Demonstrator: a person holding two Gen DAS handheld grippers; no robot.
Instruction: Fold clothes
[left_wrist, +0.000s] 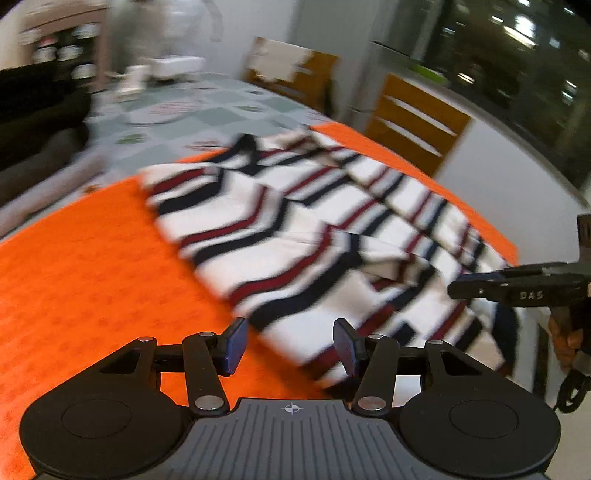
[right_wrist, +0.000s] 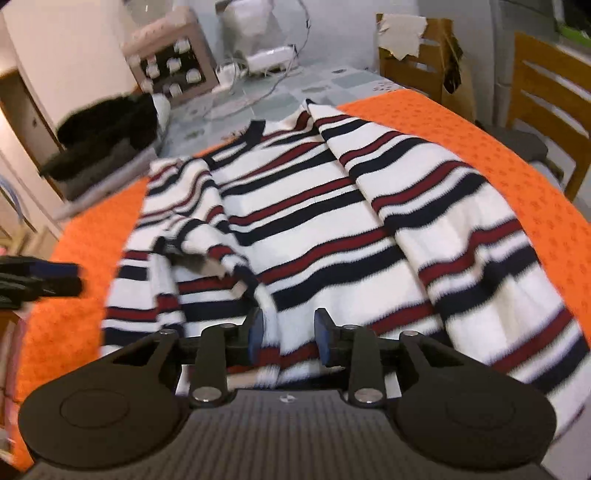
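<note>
A white sweater (left_wrist: 314, 229) (right_wrist: 314, 221) with navy and red stripes lies on an orange mat (left_wrist: 92, 258) (right_wrist: 517, 166), both sleeves folded in over its body. My left gripper (left_wrist: 290, 345) is open just above the mat, at the sweater's near left corner, with nothing held. In the right wrist view it (right_wrist: 79, 277) shows at the left edge. My right gripper (right_wrist: 289, 336) is open over the hem, and a ridge of fabric lies between its fingers. In the left wrist view it (left_wrist: 454, 288) reaches in from the right, held by a hand (left_wrist: 565, 339).
The mat covers the near end of a table with a checked cloth (left_wrist: 221, 107) (right_wrist: 332, 81). Dark clothes (right_wrist: 103, 125) are piled at the far left. A white appliance (right_wrist: 269, 55) with cables stands at the back. Wooden chairs (left_wrist: 417, 122) (right_wrist: 546, 92) line the right side.
</note>
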